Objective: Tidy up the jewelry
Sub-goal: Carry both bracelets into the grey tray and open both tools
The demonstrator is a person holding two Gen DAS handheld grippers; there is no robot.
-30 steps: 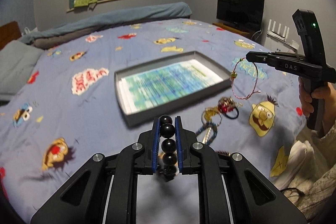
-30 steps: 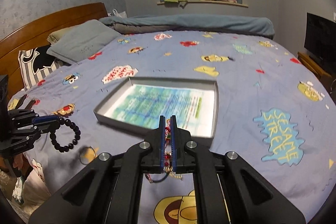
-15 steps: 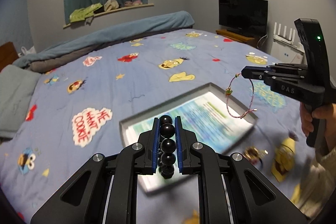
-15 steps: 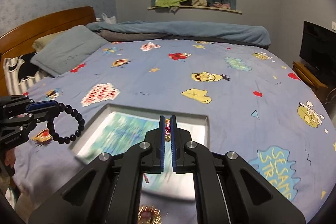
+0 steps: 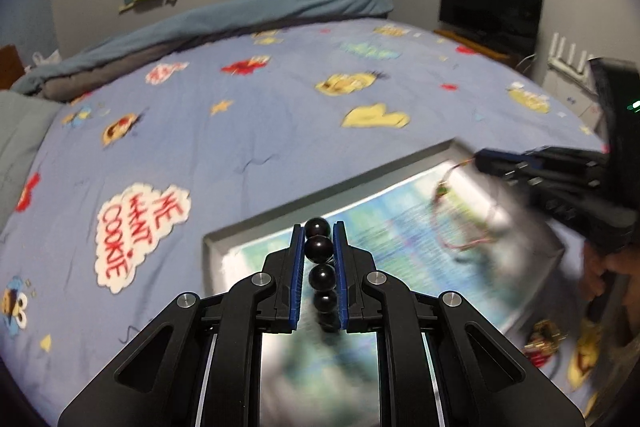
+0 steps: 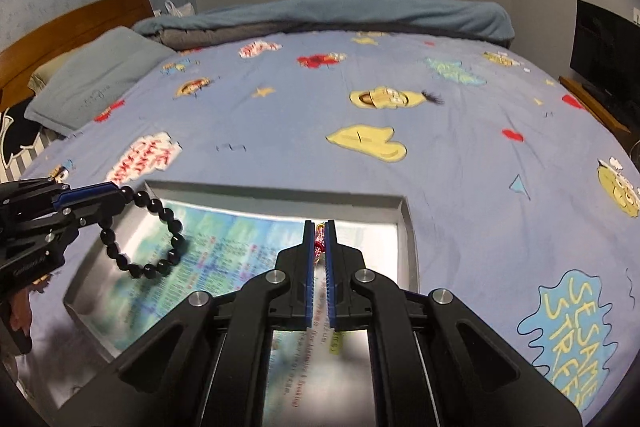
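- left gripper [image 5: 319, 255]: its blue-padded jaws are clamped on a bracelet of glossy black round beads [image 6: 160, 247]; in its own view the beads stack up in the gap, and in the right wrist view the rest of the loop hangs free below the tips, above the near left part of the tray.
- right gripper [image 6: 319, 247]: jaws pressed nearly together on a thin red string bracelet with small charms [image 5: 460, 215]; the left wrist view shows its loop dangling, blurred, over the tray's right side.
- below both: a shallow grey rectangular tray lined with a blue-green printed sheet [image 6: 406, 227], lying on a blue cartoon-print bedspread [image 6: 300, 147].
- beside the tray's near right corner, more gold and red jewelry [image 5: 544, 339] lies on the bedspread, too blurred to sort out.
- handling, as a judgement: the beads look hard, smooth and fairly weighty, strung on something flexible, so they may roll or slip; pinching across one bead or the cord between two seems best.
- the string bracelet looks very light and limp, apt to swing and snag; hold the cord itself, not the charm.
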